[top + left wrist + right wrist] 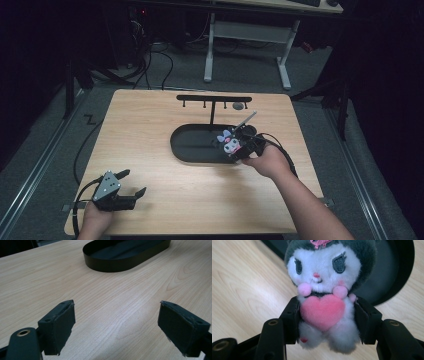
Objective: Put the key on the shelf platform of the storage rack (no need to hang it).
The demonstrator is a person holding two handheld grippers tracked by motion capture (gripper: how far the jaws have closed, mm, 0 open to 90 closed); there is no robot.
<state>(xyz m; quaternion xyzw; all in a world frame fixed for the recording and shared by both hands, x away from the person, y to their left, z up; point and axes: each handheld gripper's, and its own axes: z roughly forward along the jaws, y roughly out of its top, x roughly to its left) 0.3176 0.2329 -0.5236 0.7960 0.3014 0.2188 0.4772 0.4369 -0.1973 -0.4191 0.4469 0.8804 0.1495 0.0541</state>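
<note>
Dark floor with cables and a white desk frame surrounds the wooden counter (150, 150) in the high view, where a black oval tray (192, 147) lies in the middle, with a black T-shaped hook rack (214, 100) rising from it. At the tray's right end the right gripper (239, 146) carries a small plush doll (231, 143), and the left gripper (131, 184) rests near the front left corner, well apart from the tray. From the left gripper view, its jaws stand wide apart over bare wood with nothing between them, and the tray (112, 263) is farther ahead. From the right gripper view, the right gripper (325, 320) is clamped on the body of the plush doll (324, 285), whose pink heart (322, 311) faces the camera, with the tray's rim (397, 282) behind it. I judge the step is carrying the doll; the next move probably calls for bringing it to the tray or a hook before the jaws let go.
</note>
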